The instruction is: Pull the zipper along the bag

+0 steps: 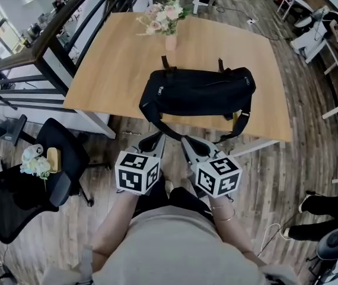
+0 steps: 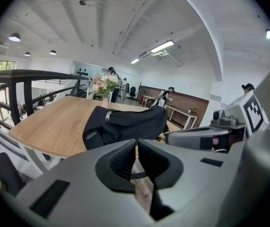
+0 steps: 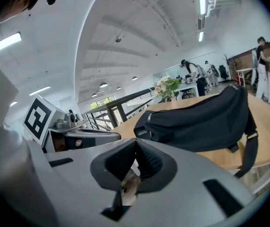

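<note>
The black fabric duffel bag (image 1: 198, 92) lay lengthwise near the front edge of the pale wooden table (image 1: 109, 58). One strap (image 1: 244, 119) drooped over that edge, and a small pink vase of flowers (image 1: 168, 22) stood well behind it. Both tools hung short of the table, over the floor, touching nothing.

The risk, as I judged it, lay in the reach. The silver zipper pull (image 2: 107, 115) sat small at the bag's left end. With nothing steadying the soft fabric, a tug could drag the whole bag across the table, or off the edge where the strap already hung, rather than run the slider. A jaw might also bite cloth beside the pull and jam it.

The left gripper (image 1: 157, 140) had its jaws pressed together on nothing. The right gripper (image 1: 188, 142) was likewise closed and empty, so both would need to spread before taking hold.

The person held them side by side close to the body, forearms bent. The noses tilted a little downward toward the bag, with the marker cubes uppermost.
</note>
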A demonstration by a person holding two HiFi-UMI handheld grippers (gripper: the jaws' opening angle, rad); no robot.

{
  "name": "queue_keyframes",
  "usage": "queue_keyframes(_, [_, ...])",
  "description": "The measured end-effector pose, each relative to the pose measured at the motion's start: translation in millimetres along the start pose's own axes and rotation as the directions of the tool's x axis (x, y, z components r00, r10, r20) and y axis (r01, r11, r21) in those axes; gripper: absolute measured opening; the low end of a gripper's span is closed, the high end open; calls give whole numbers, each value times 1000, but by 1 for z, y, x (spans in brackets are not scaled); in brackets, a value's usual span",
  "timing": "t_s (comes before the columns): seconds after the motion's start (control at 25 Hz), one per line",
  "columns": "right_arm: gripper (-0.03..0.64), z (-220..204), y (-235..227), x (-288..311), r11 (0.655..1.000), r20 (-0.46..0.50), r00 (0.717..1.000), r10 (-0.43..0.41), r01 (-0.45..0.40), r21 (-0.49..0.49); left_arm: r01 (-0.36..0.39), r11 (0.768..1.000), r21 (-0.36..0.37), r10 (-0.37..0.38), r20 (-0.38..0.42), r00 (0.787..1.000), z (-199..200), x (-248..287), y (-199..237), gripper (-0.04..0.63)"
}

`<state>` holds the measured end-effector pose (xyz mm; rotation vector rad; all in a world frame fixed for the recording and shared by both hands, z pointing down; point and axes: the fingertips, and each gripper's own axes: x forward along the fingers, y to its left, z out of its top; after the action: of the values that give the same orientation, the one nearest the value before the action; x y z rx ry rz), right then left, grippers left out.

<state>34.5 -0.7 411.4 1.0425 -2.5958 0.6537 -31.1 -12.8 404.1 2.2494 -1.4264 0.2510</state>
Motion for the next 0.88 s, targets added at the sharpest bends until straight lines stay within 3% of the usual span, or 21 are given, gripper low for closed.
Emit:
queue_keyframes(0.28, [8, 14, -2, 32, 999, -6, 1000, 24, -24, -41, -33, 999, -29, 32, -19, 999, 9, 11, 30, 31])
queue_keyframes(0.56, [8, 40, -11, 76, 997, -4, 1000, 15, -16, -78, -7, 1000, -16, 7, -21, 1000, 33, 36, 61, 31])
queue_keyframes(0.72, [8, 56, -17, 99, 982, 6, 999, -35, 35, -187, -9, 1000, -20, 8, -26, 1000, 44, 50, 87, 31])
queue_keyframes(0.88, [8, 63, -19, 119, 941, -33, 997, -73, 58, -334, -2, 1000, -19, 1, -34, 999, 50, 62, 108, 32])
